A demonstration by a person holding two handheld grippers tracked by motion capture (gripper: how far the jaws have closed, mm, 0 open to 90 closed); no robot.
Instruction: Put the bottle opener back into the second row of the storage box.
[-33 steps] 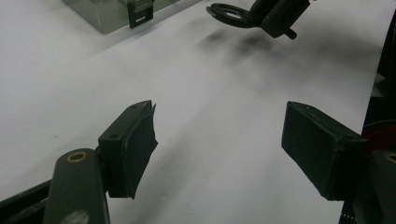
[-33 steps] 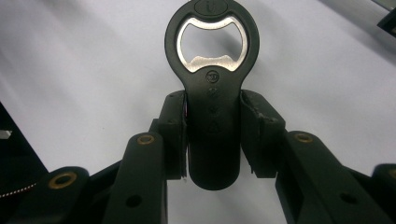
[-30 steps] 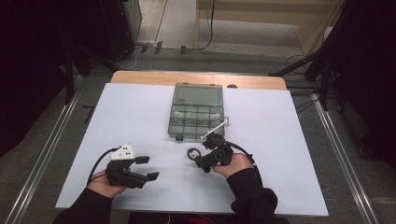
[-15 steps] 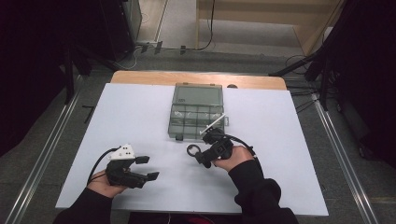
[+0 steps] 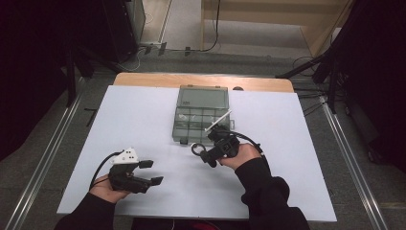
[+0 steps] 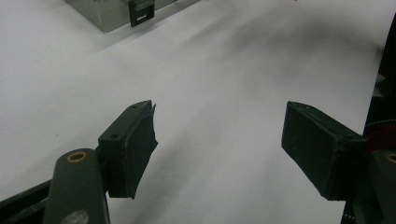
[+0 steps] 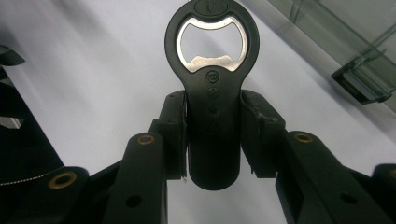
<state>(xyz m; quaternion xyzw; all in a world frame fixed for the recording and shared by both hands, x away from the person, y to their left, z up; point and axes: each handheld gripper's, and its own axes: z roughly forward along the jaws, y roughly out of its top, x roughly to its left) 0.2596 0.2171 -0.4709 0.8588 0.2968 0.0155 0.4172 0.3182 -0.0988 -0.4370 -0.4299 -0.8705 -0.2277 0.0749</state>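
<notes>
One black bottle opener with a shiny metal ring head (image 7: 212, 93) is pinched by its handle between the two jaws of the right tool (image 7: 212, 135), and the ring end sticks out past the jaw tips. From the high view the opener (image 5: 197, 149) sits just above the white tabletop (image 5: 143, 120), right in front of the near edge of a clear grey plastic compartment box (image 5: 201, 112) with its lid swung open toward the far side. The right tool (image 5: 203, 152) points left and a bit toward the box, with the person's right hand (image 5: 242, 155) in a dark sleeve wrapped around it. In the right gripper view you can see the box's black latch (image 7: 362, 88) off to the right of the opener, near it but not touching.

Left tool (image 5: 152, 172) is way over on the near left of the tabletop, well apart from the box and the opener, held in the left hand (image 5: 107, 184). Its jaws are spread wide with nothing between them, just bare white surface, as the left gripper view (image 6: 219, 144) shows. A corner of the box and its latch (image 6: 140, 11) peek in at the top there.
</notes>
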